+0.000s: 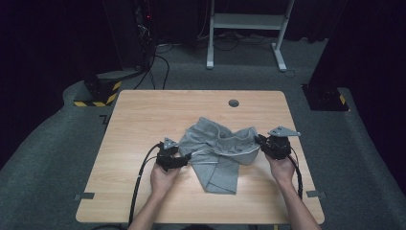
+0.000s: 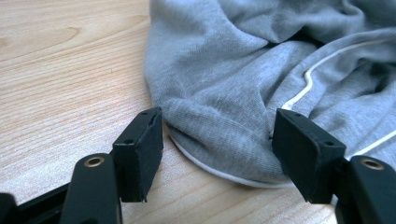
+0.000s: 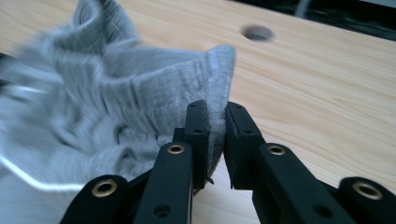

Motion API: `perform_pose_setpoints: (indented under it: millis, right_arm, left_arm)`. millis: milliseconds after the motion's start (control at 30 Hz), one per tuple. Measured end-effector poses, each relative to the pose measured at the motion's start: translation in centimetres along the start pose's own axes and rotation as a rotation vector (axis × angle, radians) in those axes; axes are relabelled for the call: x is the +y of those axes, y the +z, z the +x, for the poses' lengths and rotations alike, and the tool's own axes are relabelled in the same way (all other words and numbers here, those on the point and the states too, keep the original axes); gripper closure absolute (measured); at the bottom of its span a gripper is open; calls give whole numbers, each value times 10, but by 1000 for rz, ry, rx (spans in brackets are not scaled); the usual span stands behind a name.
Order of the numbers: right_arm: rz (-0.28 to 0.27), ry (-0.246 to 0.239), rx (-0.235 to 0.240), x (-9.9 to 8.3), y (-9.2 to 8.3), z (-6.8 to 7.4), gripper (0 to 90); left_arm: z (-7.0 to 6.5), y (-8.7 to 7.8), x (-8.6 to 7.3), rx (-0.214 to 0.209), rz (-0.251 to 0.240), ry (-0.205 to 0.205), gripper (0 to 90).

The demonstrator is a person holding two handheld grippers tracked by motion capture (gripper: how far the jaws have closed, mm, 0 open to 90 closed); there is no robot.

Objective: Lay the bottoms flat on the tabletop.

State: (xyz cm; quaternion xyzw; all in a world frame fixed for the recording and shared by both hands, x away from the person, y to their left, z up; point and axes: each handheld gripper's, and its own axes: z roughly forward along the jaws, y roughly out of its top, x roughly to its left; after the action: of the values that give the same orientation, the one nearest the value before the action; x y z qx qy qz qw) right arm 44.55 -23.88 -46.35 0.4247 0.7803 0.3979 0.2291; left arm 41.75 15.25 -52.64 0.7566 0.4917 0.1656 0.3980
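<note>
So we've got one table (image 1: 143,120), light wood, with one round hole (image 1: 233,103) near its far edge, and one grey garment (image 1: 218,153) crumpled up around the middle, a bit toward the near side. It looks like shorts or sweatpants with thin white piping (image 2: 303,88), but it's too bunched for us to say which. Two grippers, one per hand. The left gripper (image 1: 184,157) is down at the garment's left edge, and in the left gripper view its jaws are spread wide with a rounded fold of the cloth sitting between them, not pinched; the left jaw is over bare wood just beside the hem. The right gripper (image 1: 258,140) is at the garment's right side, and the right gripper view shows its two jaws clamped on a ribbed edge (image 3: 219,70) of the cloth that sticks up above them, lifted off the wood. We count two hands (image 1: 165,179) coming in from the bottom, and one cable (image 1: 141,177) trailing off each gripper. Beyond the table there's a white frame (image 1: 246,21) on the floor and one block with yellow-black stripes (image 1: 98,91) at the far left.
</note>
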Motion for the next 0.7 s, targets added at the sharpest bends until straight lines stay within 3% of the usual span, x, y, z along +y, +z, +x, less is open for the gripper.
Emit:
perform_pose_setpoints:
  millis: [133, 167, 200, 233, 300, 333, 400, 433, 500, 533, 567, 600, 633, 667, 700]
  right_arm:
    - [81, -10, -38, -6, 17, -7, 792]
    - [114, 5, -37, -8, 24, -10, 753]
    - [114, 5, -37, -8, 24, -10, 753]
    - [132, 28, -43, -10, 28, -12, 691]
    - [130, 37, -45, -10, 27, -12, 673]
    - [101, 46, -46, -8, 21, -13, 625]
    - [82, 52, -43, -6, 16, -12, 613]
    - [41, 54, -33, -2, 7, -9, 593]
    - [31, 58, -17, 0, 3, -7, 587]
    - [24, 32, 19, 2, -2, 1, 583]
    - [24, 32, 19, 2, -2, 1, 583]
    - [21, 20, 38, 3, -4, 6, 580]
    - [23, -8, 88, 5, -5, 17, 577]
    - [23, -8, 88, 5, -5, 17, 577]
    - [32, -38, 124, 6, -3, 32, 568]
  left_arm:
    - [0, 0, 0, 3, 0, 1, 341]
    - [0, 0, 0, 3, 0, 1, 341]
    - [0, 0, 0, 3, 0, 1, 341]
    - [0, 0, 0, 3, 0, 1, 341]
    - [0, 0, 0, 3, 0, 0, 341]
    - [0, 0, 0, 3, 0, 0, 341]
    - [0, 0, 0, 3, 0, 1, 341]
    - [0, 0, 0, 4, 0, 1, 341]
    - [0, 0, 0, 5, 0, 0, 341]
    - [0, 0, 0, 5, 0, 0, 341]
    - [0, 0, 0, 5, 0, 0, 341]
    - [0, 0, 0, 6, -1, 0, 341]
    - [0, 0, 0, 6, 0, -1, 341]
    - [-1, 0, 0, 7, -1, -3, 341]
    - [-1, 0, 0, 11, -1, -3, 341]
